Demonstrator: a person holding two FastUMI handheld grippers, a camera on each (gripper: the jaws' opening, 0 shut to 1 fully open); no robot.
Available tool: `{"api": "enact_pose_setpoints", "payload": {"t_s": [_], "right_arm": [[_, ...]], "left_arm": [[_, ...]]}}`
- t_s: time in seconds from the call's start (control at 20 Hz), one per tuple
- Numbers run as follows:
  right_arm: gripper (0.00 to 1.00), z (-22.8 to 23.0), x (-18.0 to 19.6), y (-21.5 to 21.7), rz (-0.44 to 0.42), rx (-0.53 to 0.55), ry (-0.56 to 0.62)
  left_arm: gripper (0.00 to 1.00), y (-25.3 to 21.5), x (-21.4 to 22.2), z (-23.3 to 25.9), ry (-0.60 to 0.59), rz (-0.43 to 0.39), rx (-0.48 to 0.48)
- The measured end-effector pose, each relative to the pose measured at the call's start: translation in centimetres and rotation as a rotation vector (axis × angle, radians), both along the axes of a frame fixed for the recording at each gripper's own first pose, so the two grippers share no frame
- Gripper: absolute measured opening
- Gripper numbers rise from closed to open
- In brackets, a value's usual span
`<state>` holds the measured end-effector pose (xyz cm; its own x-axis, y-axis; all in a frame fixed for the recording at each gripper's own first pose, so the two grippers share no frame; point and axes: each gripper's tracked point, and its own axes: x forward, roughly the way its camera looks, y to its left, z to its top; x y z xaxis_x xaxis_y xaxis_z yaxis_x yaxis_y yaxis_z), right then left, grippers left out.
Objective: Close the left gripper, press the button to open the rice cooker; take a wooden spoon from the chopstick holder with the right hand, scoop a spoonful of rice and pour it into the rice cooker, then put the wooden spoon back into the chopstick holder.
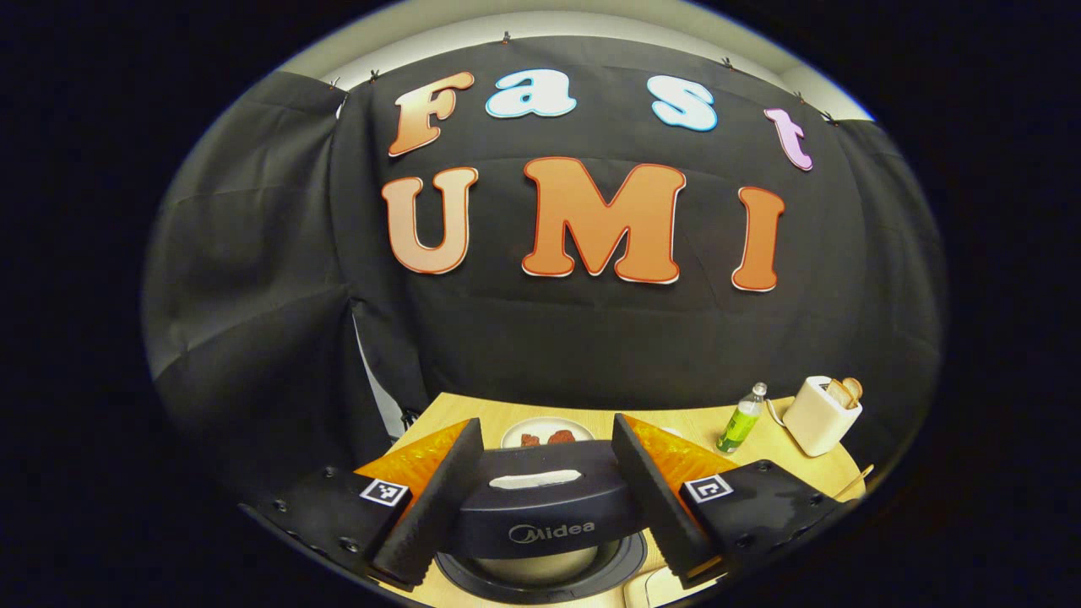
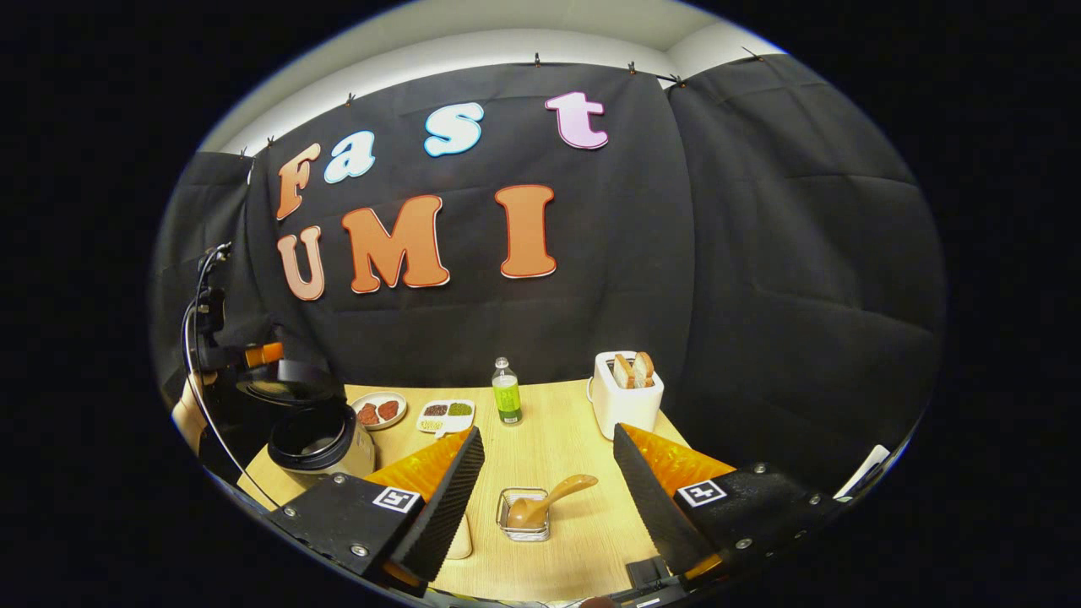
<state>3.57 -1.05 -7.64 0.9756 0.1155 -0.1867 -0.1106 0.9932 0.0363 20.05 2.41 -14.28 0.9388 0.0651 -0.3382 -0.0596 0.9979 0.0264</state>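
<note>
light wooden table (image 2: 557, 439) carries: rice cooker (image 2: 321, 443), lid raised; 1 plate (image 2: 379, 410); divided dish (image 2: 446, 414); green bottle (image 2: 507, 393); toaster (image 2: 626, 395); clear holder (image 2: 524, 513) with wooden spoon (image 2: 549, 500).

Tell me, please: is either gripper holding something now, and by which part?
Nothing is held. The right gripper is open above the wooden spoon; the left gripper is open over the rice cooker.

The rice cooker (image 2: 321, 439) stands at the table's left edge, its dark lid (image 1: 545, 498) raised upright and the round inner pot (image 1: 540, 566) exposed. The wooden spoon (image 2: 549, 500) rests in a small clear square holder (image 2: 524, 515) near the table's front, bowl down, handle tilted up to the right.
</note>
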Motion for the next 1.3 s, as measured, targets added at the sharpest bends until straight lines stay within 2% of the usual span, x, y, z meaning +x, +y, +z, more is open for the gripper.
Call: {"api": "enact_pose_setpoints", "payload": {"t_s": [0.25, 0.35, 0.4, 0.45, 0.5, 0.55, 0.65, 0.7, 0.75, 0.8, 0.85, 0.9, 1.15, 1.3], "right_arm": [[0.95, -0.9, -0.4, 0.0, 0.033, 0.007, 0.022], [0.95, -1.1, -0.6, -0.4, 0.033, 0.003, 0.022], [0.95, -1.3, -0.6, -0.6, 0.035, 0.001, 0.026], [0.95, -1.6, -0.6, -0.7, 0.034, 0.001, 0.034], [0.95, -1.8, -0.5, -0.9, 0.032, 0.001, 0.040], [0.95, -2.0, -0.6, -1.1, 0.029, 0.002, 0.046], [0.95, -2.4, -0.7, -1.5, 0.027, -0.002, 0.054], [1.00, -2.6, -0.6, -1.7, 0.027, -0.005, 0.057], [0.95, -2.8, -0.6, -1.8, 0.024, -0.010, 0.062], [0.95, -3.1, -0.6, -2.0, 0.021, -0.013, 0.069], [1.00, -3.3, -0.6, -2.2, 0.018, -0.013, 0.074], [0.95, -3.5, -0.6, -2.4, 0.014, -0.011, 0.080], [0.95, -4.9, -0.5, -3.0, 0.004, -0.003, 0.110], [0.95, -5.3, -0.1, -3.7, -0.009, -0.032, 0.108]], "left_arm": [[0.98, 0.0, -4.1, -6.5, 0.095, 0.040, -0.012], [1.00, -0.2, -4.8, -7.9, 0.094, 0.041, 0.011], [0.96, -0.2, -5.0, -8.2, 0.084, 0.044, 0.024], [1.00, -0.2, -5.2, -8.6, 0.076, 0.049, 0.034], [0.96, -0.2, -5.4, -8.9, 0.070, 0.053, 0.040], [1.00, -0.2, -5.5, -9.3, 0.068, 0.055, 0.042], [1.00, -0.3, -5.9, -10.6, 0.078, 0.056, 0.046], [0.97, -0.4, -6.2, -11.5, 0.095, 0.053, 0.053], [0.97, -0.4, -6.4, -12.6, 0.118, 0.053, 0.055], [0.96, -0.6, -6.9, -13.1, 0.124, 0.056, 0.053], [0.97, -0.5, -6.6, -12.7, 0.066, 0.045, 0.067], [0.97, -0.5, -7.0, -13.2, 0.088, 0.039, 0.068], [0.99, -0.5, -7.0, -13.5, 0.060, 0.052, 0.056], [0.98, -0.6, -7.0, -13.2, 0.071, 0.029, 0.070]]}}
